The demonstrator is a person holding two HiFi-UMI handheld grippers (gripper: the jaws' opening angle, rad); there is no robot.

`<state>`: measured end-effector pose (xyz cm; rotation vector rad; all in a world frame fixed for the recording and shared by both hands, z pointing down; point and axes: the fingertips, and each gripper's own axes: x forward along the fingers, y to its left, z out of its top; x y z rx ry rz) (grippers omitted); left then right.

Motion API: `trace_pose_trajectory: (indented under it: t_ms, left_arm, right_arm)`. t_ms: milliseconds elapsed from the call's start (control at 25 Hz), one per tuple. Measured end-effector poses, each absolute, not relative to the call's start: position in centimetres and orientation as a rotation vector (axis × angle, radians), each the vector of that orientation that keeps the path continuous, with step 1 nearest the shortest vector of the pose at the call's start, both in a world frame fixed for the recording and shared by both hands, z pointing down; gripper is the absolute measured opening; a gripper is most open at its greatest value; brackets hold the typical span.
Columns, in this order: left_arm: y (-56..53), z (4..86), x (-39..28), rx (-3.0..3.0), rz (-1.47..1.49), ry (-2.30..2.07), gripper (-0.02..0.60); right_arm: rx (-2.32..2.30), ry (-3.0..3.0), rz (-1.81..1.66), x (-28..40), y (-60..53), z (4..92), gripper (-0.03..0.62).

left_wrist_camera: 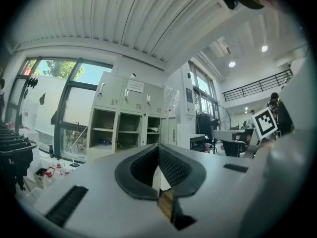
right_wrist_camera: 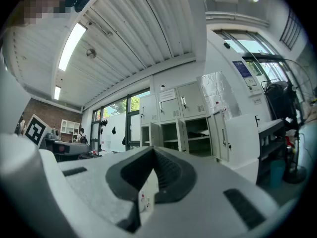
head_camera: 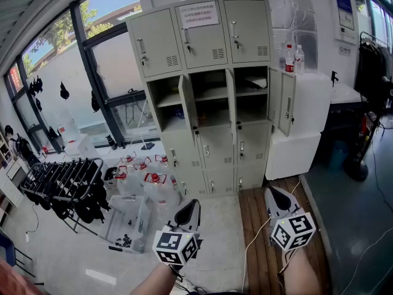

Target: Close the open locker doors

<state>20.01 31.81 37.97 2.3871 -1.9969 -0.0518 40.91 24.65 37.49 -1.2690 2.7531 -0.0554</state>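
Three doors (head_camera: 187, 106) hang open in the middle row of the locker (head_camera: 206, 42), well apart from both grippers. Only the head view shows jugs (head_camera: 147, 180) at its left foot; the gripper views add the ceiling (left_wrist_camera: 124, 19). Each door stands upright, its free edge swung out into the room. The left gripper (head_camera: 191, 209) and right gripper (head_camera: 274, 196) have their fingers (left_wrist_camera: 173, 165) clenched on nothing.

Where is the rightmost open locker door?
In the head view, right of centre: the door hangs open at the right edge of the locker, middle row, beside the white cabinet bearing bottles.
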Motion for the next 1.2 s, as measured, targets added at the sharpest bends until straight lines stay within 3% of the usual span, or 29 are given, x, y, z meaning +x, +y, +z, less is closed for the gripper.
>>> trace_pose_trajectory:
  t_ms: [720,880,1080,1200]
  left_arm:
    - [31.9,37.7,17.6,2.4,-0.064,-1.988,0.006]
    - [31.7,37.9,16.4,2.398,-0.057,-1.983,0.073]
    - [31.1,37.7,14.5,2.423,-0.067,-1.995,0.288]
    - [30.7,37.4,12.6,2.419,-0.073,-2.017,0.321]
  right_arm:
    - [-1.258,2.741,-0.073,38.4,24.7,37.2,0.002]
    - [-1.227,2.745,-0.081,36.9,24.6,37.2,0.012]
    - [-1.21,2.739,-0.04,34.6,24.1,36.9,0.12]
    - [-1.235,2.723,-0.031,33.2,23.6,36.5,0.2]
